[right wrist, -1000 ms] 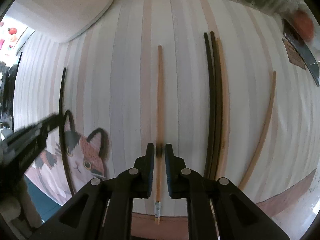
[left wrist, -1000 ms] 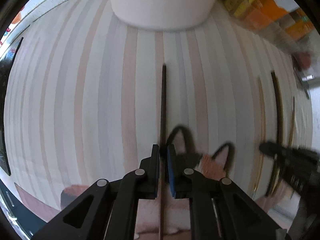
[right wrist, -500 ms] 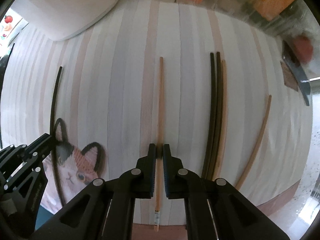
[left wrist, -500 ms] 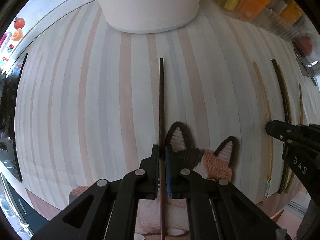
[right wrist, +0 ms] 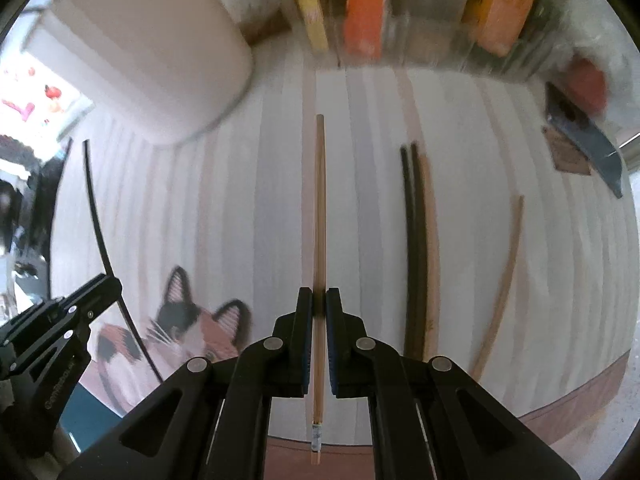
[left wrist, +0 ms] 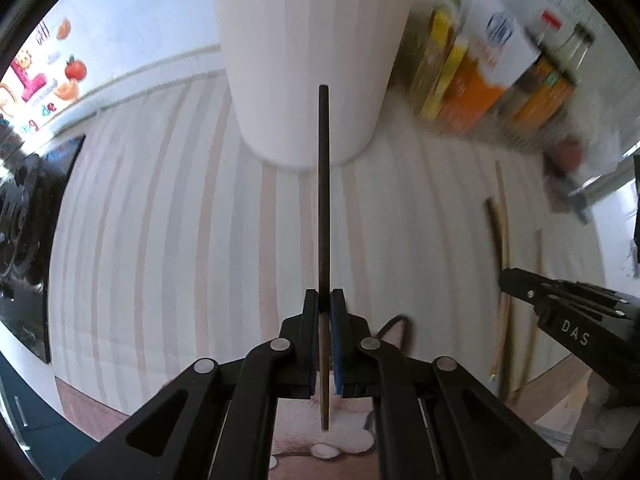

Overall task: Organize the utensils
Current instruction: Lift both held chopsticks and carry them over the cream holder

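A striped mat (left wrist: 160,240) covers the tabletop. The left tool (left wrist: 325,300) pinches a dark chopstick (left wrist: 323,200) before the white container (left wrist: 308,60); the right tool (right wrist: 319,300) pinches a light chopstick (right wrist: 319,208) above the mat.

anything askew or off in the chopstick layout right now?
One thing: the light chopstick farthest right on the striped mat lies slanted, apart from the dark pair and the light one beside them, which run parallel. Nothing spilled or broken. Each tool grips one stick.
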`<act>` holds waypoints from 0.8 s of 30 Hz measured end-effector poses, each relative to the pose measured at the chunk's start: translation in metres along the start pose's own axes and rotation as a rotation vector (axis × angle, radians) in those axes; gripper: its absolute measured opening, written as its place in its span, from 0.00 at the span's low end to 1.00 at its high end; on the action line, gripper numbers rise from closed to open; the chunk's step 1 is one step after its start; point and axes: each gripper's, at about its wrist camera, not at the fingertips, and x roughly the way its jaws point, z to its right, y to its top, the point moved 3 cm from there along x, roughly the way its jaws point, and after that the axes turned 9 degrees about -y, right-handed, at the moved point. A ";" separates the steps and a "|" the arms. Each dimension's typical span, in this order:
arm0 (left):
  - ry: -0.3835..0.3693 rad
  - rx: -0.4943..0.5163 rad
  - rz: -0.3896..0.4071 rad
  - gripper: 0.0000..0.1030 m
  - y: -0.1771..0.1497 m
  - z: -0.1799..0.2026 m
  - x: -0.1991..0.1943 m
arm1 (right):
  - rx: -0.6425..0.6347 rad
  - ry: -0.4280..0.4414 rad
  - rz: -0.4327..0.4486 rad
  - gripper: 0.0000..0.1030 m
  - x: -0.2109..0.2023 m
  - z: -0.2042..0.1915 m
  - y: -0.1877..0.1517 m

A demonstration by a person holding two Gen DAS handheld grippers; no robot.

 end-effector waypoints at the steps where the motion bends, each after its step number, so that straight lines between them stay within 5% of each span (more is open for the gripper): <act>1: -0.009 0.006 0.019 0.03 0.005 0.007 -0.007 | 0.006 0.011 0.014 0.06 -0.005 -0.001 0.005; 10: -0.143 0.059 0.261 0.03 0.075 0.059 -0.104 | 0.066 0.091 0.228 0.06 -0.101 0.008 0.043; 15: -0.230 0.073 0.382 0.03 0.122 0.077 -0.158 | 0.109 0.144 0.372 0.06 -0.162 0.019 0.100; 24: -0.152 0.051 0.534 0.03 0.214 0.059 -0.204 | 0.150 0.226 0.598 0.06 -0.226 0.001 0.202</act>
